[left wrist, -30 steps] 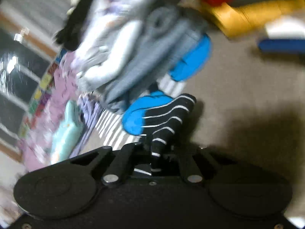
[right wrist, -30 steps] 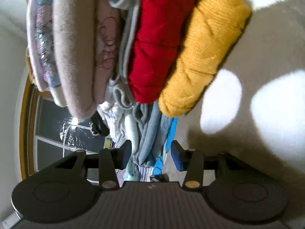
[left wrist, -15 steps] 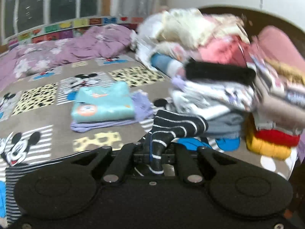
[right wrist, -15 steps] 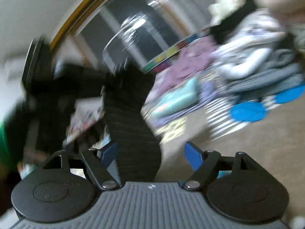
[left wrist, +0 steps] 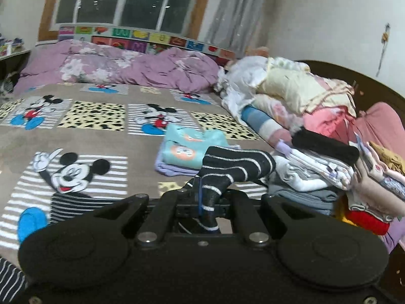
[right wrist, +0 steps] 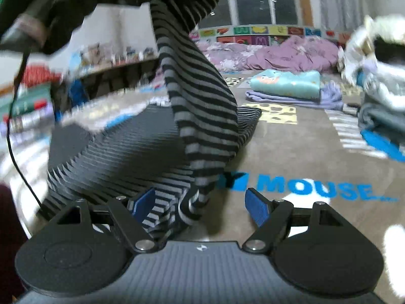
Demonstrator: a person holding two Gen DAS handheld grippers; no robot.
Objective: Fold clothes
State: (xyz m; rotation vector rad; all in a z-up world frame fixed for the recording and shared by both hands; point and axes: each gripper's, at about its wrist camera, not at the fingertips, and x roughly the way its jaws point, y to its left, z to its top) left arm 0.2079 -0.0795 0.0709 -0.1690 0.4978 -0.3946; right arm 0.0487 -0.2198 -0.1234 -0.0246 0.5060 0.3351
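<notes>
Above the bed [left wrist: 106, 141], the left hand-held gripper [left wrist: 206, 202] pinches the striped garment [right wrist: 197, 106] so it hangs to straighten for folding; the right hand-held gripper [right wrist: 201, 202], pads clear of the hem between them, is narrowing slightly

Black, grey-striped garment [right wrist: 200, 106]; teal folded top [left wrist: 188, 145]; lilac floral duvet [left wrist: 121, 67]

left hand-held gripper [left wrist: 206, 200] clamped, right hand-held gripper [right wrist: 202, 200] closing
</notes>
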